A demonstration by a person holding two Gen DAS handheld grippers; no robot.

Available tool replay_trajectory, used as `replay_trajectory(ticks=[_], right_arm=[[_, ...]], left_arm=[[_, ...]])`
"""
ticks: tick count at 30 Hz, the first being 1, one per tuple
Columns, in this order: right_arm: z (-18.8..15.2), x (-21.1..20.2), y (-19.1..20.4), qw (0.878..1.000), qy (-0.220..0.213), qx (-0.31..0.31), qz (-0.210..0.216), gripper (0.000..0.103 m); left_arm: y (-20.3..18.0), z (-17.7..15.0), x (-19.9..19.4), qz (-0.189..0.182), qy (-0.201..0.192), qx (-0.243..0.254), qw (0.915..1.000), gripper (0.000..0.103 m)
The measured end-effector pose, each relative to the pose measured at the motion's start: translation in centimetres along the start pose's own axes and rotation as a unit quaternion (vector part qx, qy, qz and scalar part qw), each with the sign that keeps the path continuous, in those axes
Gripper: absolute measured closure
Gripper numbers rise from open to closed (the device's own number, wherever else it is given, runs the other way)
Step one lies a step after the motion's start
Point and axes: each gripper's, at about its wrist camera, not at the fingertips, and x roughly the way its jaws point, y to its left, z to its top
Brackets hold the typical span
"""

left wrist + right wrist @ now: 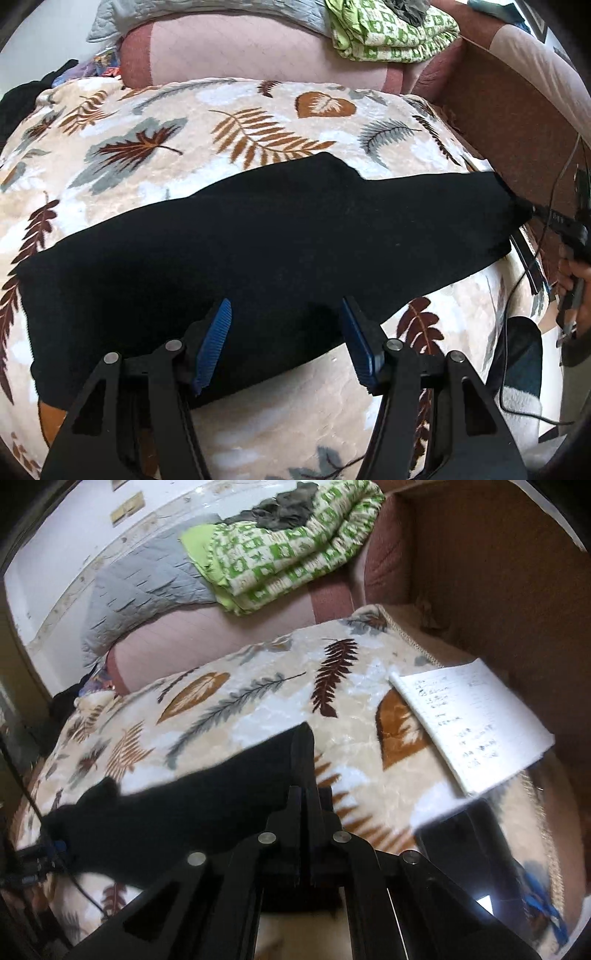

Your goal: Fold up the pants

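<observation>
One black pants (258, 236): left gripper (286, 317) spread above them, right gripper (306, 746) pinching their end.

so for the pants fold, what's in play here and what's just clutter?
In play:
- black pants
- left gripper, open over the near edge
- right gripper, shut on the pants' end

Clutter:
- leaf-print blanket underneath
- green quilt
- grey quilt
- notebook
</observation>
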Motion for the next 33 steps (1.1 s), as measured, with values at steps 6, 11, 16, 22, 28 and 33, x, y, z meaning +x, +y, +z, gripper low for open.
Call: replay_trajectory(ticks=[6, 11, 16, 22, 28, 33], right_arm=[[-2.8, 4.5, -0.7, 0.997, 0.063, 0.012, -0.05, 0.102], [-2.1, 3.6, -0.6, 0.998, 0.045, 0.009, -0.05, 0.102], [-1.7, 3.9, -0.4, 0.997, 0.047, -0.016, -0.051, 0.102], [-2.1, 5.0, -0.4, 0.997, 0.056, -0.016, -0.057, 0.102], [-2.2, 5.1, -0.5, 0.997, 0.051, -0.005, -0.054, 0.102], [-2.2, 5.1, 0.0, 0.996, 0.057, -0.021, -0.062, 0.102]], left_arm=[[1.1, -0.5, -0.4, -0.003, 0.0, -0.034, 0.9994, 0.044], [2.2, -0.8, -2.5, 0.01, -0.021, -0.056, 0.9982, 0.044], [4.3, -2.1, -5.4, 0.033, -0.053, -0.102, 0.9928, 0.039], [6.5, -4.1, -6.8, 0.05, -0.048, -0.159, 0.9849, 0.03], [8.2, -5.9, -8.1, 0.065, -0.061, -0.191, 0.9775, 0.03], [11.3, -7.5, -8.4, 0.052, -0.068, -0.256, 0.9628, 0.026]])
